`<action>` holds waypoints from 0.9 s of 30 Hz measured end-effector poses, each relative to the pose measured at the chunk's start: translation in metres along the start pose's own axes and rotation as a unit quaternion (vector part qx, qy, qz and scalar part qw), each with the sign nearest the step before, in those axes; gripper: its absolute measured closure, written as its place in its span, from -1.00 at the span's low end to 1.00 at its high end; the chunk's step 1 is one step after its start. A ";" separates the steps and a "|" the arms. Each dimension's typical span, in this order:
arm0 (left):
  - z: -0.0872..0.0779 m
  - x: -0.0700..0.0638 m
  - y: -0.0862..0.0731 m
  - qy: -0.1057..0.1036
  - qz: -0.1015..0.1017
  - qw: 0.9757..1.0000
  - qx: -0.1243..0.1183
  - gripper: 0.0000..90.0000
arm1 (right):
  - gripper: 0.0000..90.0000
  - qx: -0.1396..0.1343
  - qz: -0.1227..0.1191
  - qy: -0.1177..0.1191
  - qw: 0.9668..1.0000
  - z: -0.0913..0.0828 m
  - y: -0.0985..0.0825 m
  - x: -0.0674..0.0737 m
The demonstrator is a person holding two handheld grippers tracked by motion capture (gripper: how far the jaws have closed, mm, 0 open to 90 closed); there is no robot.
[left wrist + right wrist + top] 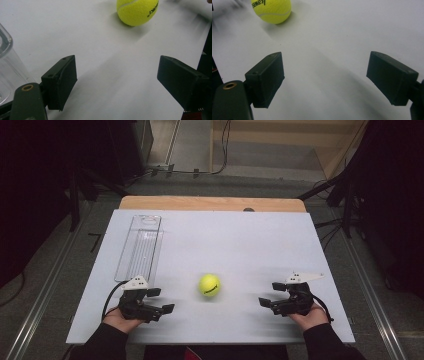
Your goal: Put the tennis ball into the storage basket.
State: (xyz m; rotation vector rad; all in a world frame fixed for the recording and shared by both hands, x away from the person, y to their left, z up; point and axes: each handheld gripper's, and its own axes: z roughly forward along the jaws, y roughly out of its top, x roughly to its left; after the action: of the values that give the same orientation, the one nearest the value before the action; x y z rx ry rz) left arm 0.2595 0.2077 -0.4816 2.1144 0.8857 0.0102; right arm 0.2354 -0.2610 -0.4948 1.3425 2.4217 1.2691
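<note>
A yellow-green tennis ball (209,285) lies on the white table top (220,240), midway between the two hands. My left gripper (161,300) rests near the front left, its jaws apart with nothing between them, pointing right toward the ball. In the left gripper view the ball (137,11) sits ahead at the top, beyond the open gripper (117,77). My right gripper (268,295) rests at the front right, jaws apart and empty, pointing left. From the right gripper view the ball (271,10) lies at the top left, ahead of the open gripper (325,75).
A clear plastic tube-shaped container (140,246) lies lengthwise on the table's left side, just beyond the left gripper; its edge (6,62) appears at the left of the left gripper view. A wooden strip (212,203) borders the table's far edge. Dark equipment stands around the floor.
</note>
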 end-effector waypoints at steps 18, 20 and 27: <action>0.000 0.001 0.000 0.002 -0.002 1.000 0.000 -0.62 | -0.72 0.000 0.002 0.004 1.000 0.002 0.000 0.000; 0.000 0.001 0.000 0.002 -0.003 1.000 -0.002 -0.62 | -0.72 0.001 0.002 0.004 1.000 0.002 0.000 0.001; 0.001 0.001 0.001 0.002 0.001 1.000 -0.001 -0.62 | -0.72 0.004 0.000 0.006 1.000 0.002 0.000 0.001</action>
State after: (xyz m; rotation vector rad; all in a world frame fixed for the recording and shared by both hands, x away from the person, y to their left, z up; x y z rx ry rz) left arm 0.2612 0.2070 -0.4813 2.1138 0.8856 0.0166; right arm 0.2355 -0.2589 -0.4962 1.3410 2.4364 1.2736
